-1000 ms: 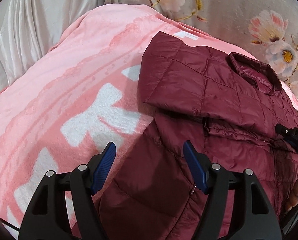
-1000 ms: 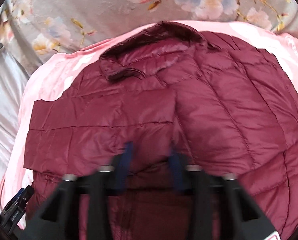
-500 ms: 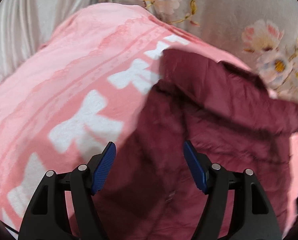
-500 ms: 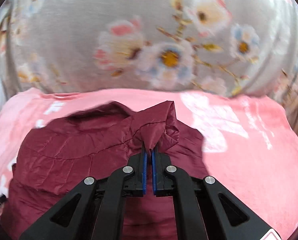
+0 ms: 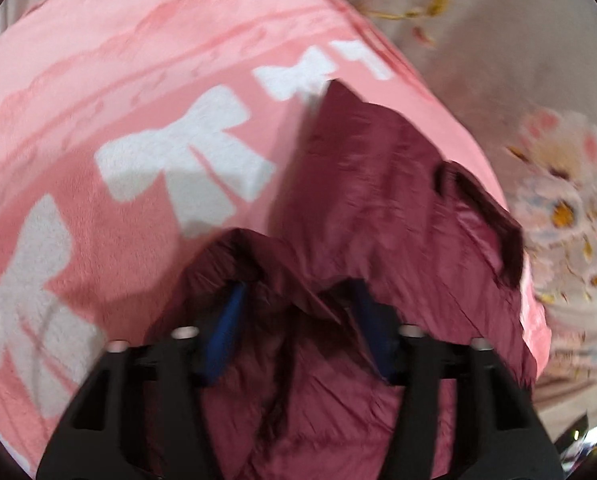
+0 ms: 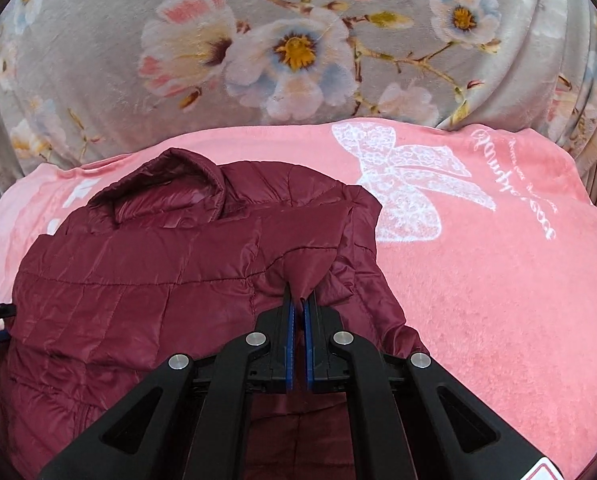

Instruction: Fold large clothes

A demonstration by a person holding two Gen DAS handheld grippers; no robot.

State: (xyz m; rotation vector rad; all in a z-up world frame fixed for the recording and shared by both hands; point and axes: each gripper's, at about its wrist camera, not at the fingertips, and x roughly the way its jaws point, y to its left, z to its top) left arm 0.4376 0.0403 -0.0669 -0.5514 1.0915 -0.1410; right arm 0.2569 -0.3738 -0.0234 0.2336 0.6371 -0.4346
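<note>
Folding stage: judged as mid-fold; both side portions of the jacket (image 6: 146,280) are being brought over its body while it lies on the pink blanket (image 6: 498,288).
Jacket position: a maroon quilted puffer jacket, spread on the left part of the blanket in the right wrist view, collar (image 6: 170,184) toward the floral cover (image 6: 290,48) at the far side.
Right gripper (image 6: 298,308): its tongs stand together, pinching a thin peak of jacket fabric; the cloth rises into a small tent above the blue pads.
Reason for right hold: a pinch on a single fold of the shell lets the side panel be dragged across the body without lifting the whole garment.
Left gripper (image 5: 298,312): its jaws have just been closing; a ridge of maroon cloth is bunched between the blue pads (image 5: 226,320). The picture is blurred, so whether the pads press on the cloth cannot be told.
Reason for left hold: judged as taking the opposite edge, so that both sides can be folded evenly.
Support surface: soft blanket with white bow motifs (image 5: 186,160); it gives under load, so the cloth may slide.
Legible writing: white cursive script (image 6: 514,184) runs beside the lace bow print (image 6: 410,184), seen upside down; the words cannot be read with certainty.
Brand labels: none visible on the jacket.
</note>
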